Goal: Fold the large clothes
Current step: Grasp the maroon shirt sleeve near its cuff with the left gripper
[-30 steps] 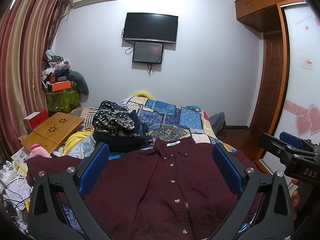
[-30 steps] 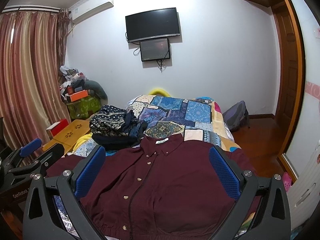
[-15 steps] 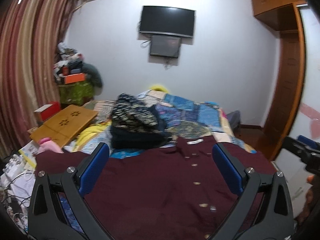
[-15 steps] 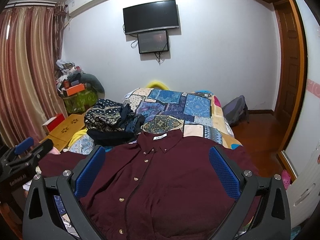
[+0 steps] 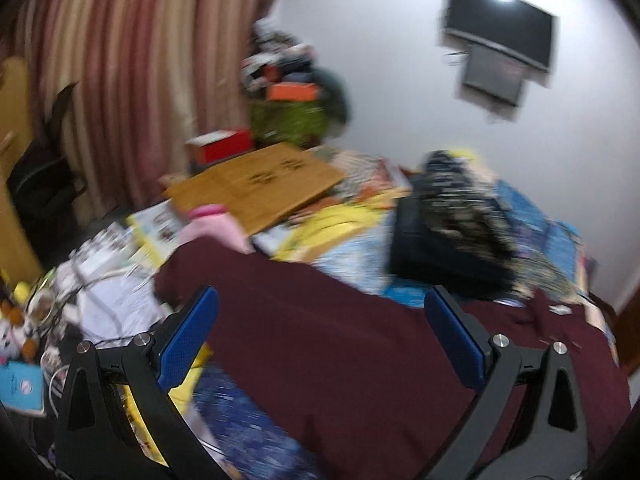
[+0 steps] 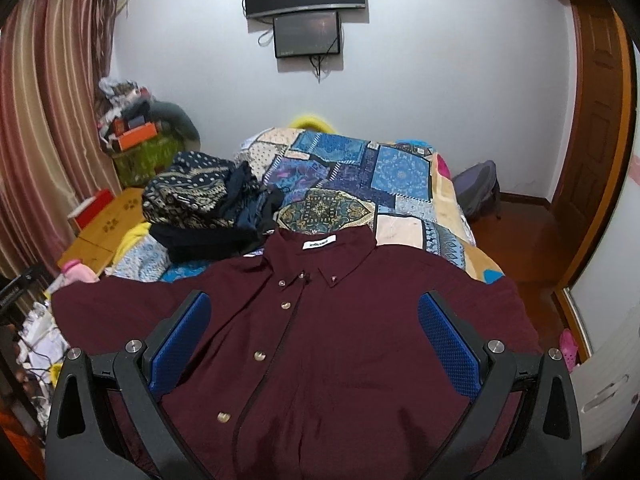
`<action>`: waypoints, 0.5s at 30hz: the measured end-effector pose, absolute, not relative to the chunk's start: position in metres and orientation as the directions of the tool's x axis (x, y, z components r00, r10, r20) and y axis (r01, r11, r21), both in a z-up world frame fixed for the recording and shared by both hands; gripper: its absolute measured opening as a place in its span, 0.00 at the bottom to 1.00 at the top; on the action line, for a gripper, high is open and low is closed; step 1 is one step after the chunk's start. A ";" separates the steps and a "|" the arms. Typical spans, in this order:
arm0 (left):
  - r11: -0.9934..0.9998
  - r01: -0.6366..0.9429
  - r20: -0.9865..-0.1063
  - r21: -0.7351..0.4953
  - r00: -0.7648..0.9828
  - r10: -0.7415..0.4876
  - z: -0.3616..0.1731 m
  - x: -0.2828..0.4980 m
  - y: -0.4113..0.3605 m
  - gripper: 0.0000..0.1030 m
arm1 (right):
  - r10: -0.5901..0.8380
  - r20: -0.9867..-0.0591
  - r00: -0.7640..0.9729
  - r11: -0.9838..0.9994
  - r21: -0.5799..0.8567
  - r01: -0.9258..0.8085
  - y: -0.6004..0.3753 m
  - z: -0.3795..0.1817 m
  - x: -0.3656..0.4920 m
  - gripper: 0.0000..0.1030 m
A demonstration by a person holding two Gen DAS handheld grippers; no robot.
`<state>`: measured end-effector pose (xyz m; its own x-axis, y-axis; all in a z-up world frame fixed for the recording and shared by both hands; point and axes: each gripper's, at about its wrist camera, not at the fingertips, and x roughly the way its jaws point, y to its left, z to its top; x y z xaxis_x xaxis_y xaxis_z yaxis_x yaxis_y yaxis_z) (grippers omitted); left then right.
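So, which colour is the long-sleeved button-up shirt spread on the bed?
Dark maroon long-sleeved button-up shirt; clearest in the right wrist view.

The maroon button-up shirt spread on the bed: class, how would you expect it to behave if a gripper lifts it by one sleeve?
The maroon shirt lies flat with soft creases, so it is probably floppy and would drape and sag. It looks thin, so likely light. The buttoned placket may hold the front panels together.

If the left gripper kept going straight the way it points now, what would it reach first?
Probably the maroon shirt: the left gripper, jaws open, aims over its spread sleeve. The view is blurred, so depth is uncertain.
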<state>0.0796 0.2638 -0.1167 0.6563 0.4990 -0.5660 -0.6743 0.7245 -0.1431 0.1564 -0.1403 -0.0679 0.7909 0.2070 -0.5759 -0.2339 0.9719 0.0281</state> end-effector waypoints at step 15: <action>0.438 -0.836 -0.812 -0.330 0.488 0.320 -0.266 0.070 0.423 0.81 | 0.148 -0.684 0.714 0.980 0.005 -0.199 -0.129 -0.100 0.214 1.00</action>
